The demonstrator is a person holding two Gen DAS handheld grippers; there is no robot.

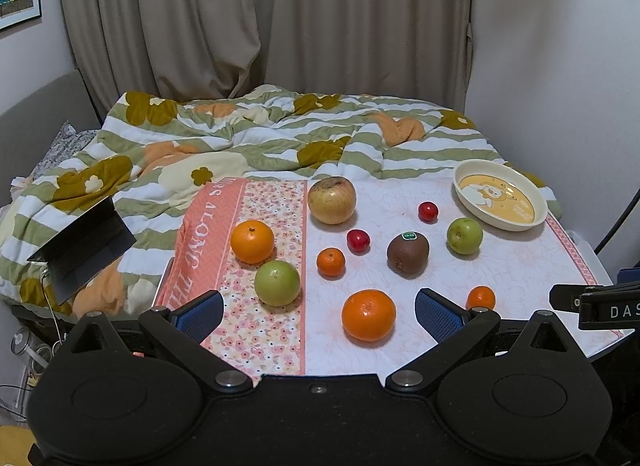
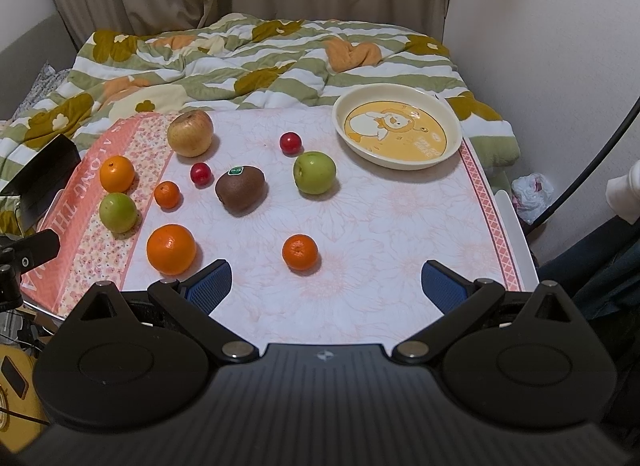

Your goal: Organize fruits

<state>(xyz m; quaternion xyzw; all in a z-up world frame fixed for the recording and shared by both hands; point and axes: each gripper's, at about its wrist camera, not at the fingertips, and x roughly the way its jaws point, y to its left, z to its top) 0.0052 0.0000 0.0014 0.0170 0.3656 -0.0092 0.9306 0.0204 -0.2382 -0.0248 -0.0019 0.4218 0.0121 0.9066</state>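
Orange, green and red fruits (image 2: pixel 171 249) lie scattered; plate (image 2: pixel 454 137) empty; left claw (image 1: pixel 319 312) and right claw (image 2: pixel 326 286) both spread apart.

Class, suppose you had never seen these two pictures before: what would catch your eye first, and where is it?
Bright fruit scattered over the pink tablecloth: a big orange near the front left and a brown kiwi with a sticker in the middle. An empty cream plate with a cartoon print sits at the far right corner.

Both tongs (image 1: pixel 319 310) (image 2: pixel 326 286) are matte black with blue ribbed pads (image 1: pixel 434 314).
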